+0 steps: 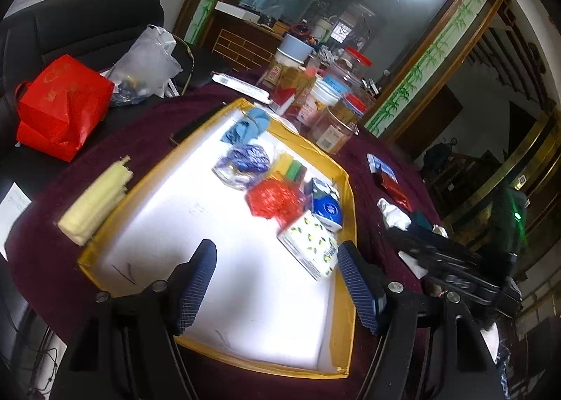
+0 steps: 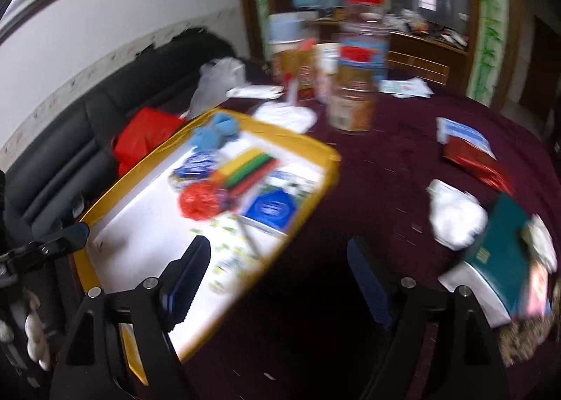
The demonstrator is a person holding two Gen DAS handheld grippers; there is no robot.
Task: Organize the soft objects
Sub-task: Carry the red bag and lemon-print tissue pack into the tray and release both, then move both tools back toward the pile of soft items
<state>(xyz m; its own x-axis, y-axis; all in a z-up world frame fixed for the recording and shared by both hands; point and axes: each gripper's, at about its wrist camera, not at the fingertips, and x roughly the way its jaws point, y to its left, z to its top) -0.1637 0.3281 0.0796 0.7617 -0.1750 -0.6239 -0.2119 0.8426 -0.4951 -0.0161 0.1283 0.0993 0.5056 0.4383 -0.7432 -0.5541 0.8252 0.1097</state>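
- The soft things sit bunched along the far-right side of the yellow-rimmed white tray (image 1: 347, 224), on the maroon tablecloth (image 1: 133, 140).
- Front of the row: the lemon-print tissue pack (image 1: 310, 247), flat, long axis running diagonally from the tray's right rim toward the near middle.
- Behind it the blue-and-white pack (image 1: 326, 207) sits against the right rim, then the red crinkled bundle (image 1: 273, 198), the blue-patterned bag (image 1: 243, 161) and the light blue cloth (image 1: 250, 124) at the far corner.
- The coloured strips (image 2: 250, 168) lie side by side, long axis slanting up toward the tray's far edge.
- Left gripper (image 1: 277, 280): jaws spread wide, nothing between the pads, hanging over bare white tray; its right finger (image 1: 357, 287) looks just beside the lemon pack, contact unclear.
- Right gripper (image 2: 278, 280): jaws wide apart and empty, left finger (image 2: 187, 277) over the tray's near corner and lemon pack, right finger over dark cloth.
- Only the right view, blurred, shows the crumpled white cloth (image 2: 455, 217) and green book (image 2: 501, 252) out on the table's right.
- Only the left view catches the pale bundle (image 1: 96, 200) beside the tray's left rim.
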